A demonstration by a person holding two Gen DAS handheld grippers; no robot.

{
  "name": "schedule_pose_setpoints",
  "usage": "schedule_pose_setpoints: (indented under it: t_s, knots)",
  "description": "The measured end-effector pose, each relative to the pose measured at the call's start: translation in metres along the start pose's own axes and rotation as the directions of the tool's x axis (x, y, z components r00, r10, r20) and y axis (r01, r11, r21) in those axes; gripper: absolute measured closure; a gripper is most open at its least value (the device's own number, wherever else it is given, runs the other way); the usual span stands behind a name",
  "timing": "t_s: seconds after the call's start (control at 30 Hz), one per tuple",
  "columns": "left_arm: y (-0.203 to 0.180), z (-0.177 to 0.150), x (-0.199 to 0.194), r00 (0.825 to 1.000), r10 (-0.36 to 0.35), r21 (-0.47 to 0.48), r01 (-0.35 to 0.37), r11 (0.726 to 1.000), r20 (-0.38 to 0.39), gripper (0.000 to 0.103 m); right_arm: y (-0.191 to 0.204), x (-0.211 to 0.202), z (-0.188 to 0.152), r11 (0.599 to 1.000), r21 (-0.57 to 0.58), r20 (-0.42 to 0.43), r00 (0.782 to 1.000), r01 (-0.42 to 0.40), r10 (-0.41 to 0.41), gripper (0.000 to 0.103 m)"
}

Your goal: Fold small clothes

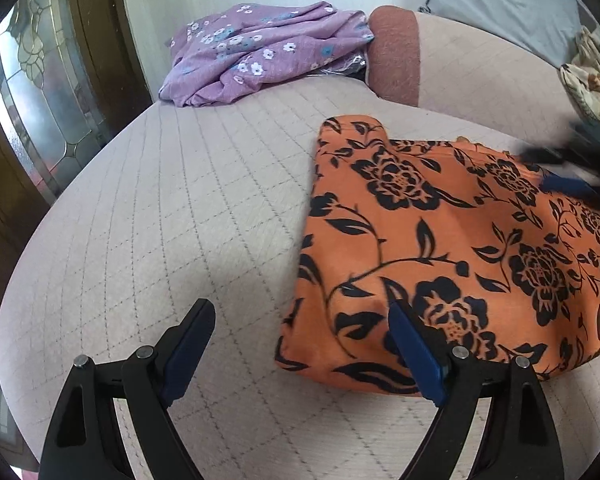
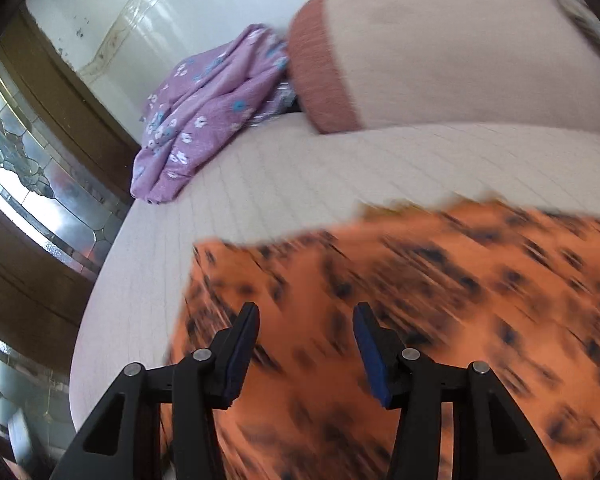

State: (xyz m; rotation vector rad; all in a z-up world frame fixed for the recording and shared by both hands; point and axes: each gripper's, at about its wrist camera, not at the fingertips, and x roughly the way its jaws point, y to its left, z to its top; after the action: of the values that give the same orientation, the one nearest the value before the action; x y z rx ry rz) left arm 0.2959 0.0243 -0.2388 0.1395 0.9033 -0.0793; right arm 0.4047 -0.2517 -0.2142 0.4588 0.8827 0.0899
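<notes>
The orange flowered garment lies folded on the quilted bed. The left gripper is open at its near corner, probably to catch the edge. The right gripper, also open and empty, hovers over the cloth.

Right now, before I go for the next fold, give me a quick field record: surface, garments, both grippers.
surface: quilted beige bed cover
working garment: orange floral cloth, lying folded on the cover
waiting garment: purple floral cloth, crumpled at the far edge
pillow: pink-ended pillow beside the purple cloth
left gripper: open, empty, at the orange cloth's left edge
right gripper: open, empty, over the orange cloth; view motion-blurred
</notes>
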Motion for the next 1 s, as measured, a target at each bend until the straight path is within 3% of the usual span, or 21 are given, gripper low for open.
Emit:
schedule_pose_setpoints:
  t_s: [0.2, 0.37, 0.43, 0.5, 0.57, 0.67, 0.73, 0.8, 0.9, 0.93, 1.0]
  knots:
    - [-0.013, -0.007, -0.010, 1.000, -0.003, -0.020, 0.002, 1.000, -0.010, 0.013, -0.075, -0.092, -0.067, 0.992, 0.120, 0.012, 0.999, 0.041, -0.043, 0.050]
    - [-0.013, -0.027, -0.023, 0.993, -0.096, -0.105, 0.089, 0.991, -0.069, 0.013, -0.114, -0.137, -0.108, 0.977, 0.213, 0.058, 0.998, 0.009, -0.022, 0.049]
    - [-0.012, -0.039, -0.028, 0.987, -0.130, -0.157, 0.114, 0.981, -0.091, 0.013, -0.123, -0.143, -0.118, 0.968, 0.251, 0.092, 0.996, -0.028, 0.005, 0.050]
    - [-0.016, -0.045, -0.031, 0.991, -0.110, -0.156, 0.097, 0.983, -0.077, 0.013, -0.131, -0.141, -0.123, 0.958, 0.285, 0.116, 0.993, -0.029, -0.004, 0.050]
    - [-0.027, -0.046, -0.031, 0.998, -0.044, -0.108, 0.037, 0.993, -0.055, 0.013, -0.140, -0.130, -0.126, 0.948, 0.318, 0.084, 0.996, 0.007, -0.036, 0.050]
    - [-0.037, -0.043, -0.020, 0.998, 0.013, -0.053, -0.017, 0.998, -0.064, 0.013, -0.158, -0.101, -0.129, 0.924, 0.370, -0.056, 0.995, 0.098, -0.083, 0.056]
    - [-0.035, -0.040, -0.015, 0.995, 0.010, -0.072, -0.017, 0.997, -0.098, 0.013, -0.164, -0.108, -0.128, 0.907, 0.417, -0.029, 0.998, 0.056, -0.049, 0.057]
    - [-0.033, -0.036, -0.026, 0.999, 0.012, -0.082, -0.016, 0.997, -0.049, 0.013, -0.169, -0.124, -0.125, 0.892, 0.451, 0.023, 1.000, -0.008, -0.002, 0.057]
    - [-0.042, -0.024, -0.050, 0.995, 0.043, -0.002, -0.043, 0.999, 0.090, 0.013, -0.186, -0.149, -0.128, 0.842, 0.537, 0.074, 0.997, -0.043, 0.004, 0.039]
    - [-0.045, -0.021, -0.055, 0.992, 0.037, 0.021, -0.040, 0.999, 0.123, 0.013, -0.191, -0.154, -0.132, 0.823, 0.566, 0.078, 0.997, -0.048, 0.004, 0.038]
    - [-0.046, -0.016, -0.054, 0.992, 0.019, 0.025, -0.023, 0.999, 0.124, 0.013, -0.206, -0.163, -0.141, 0.779, 0.624, 0.088, 0.996, -0.064, 0.012, 0.038]
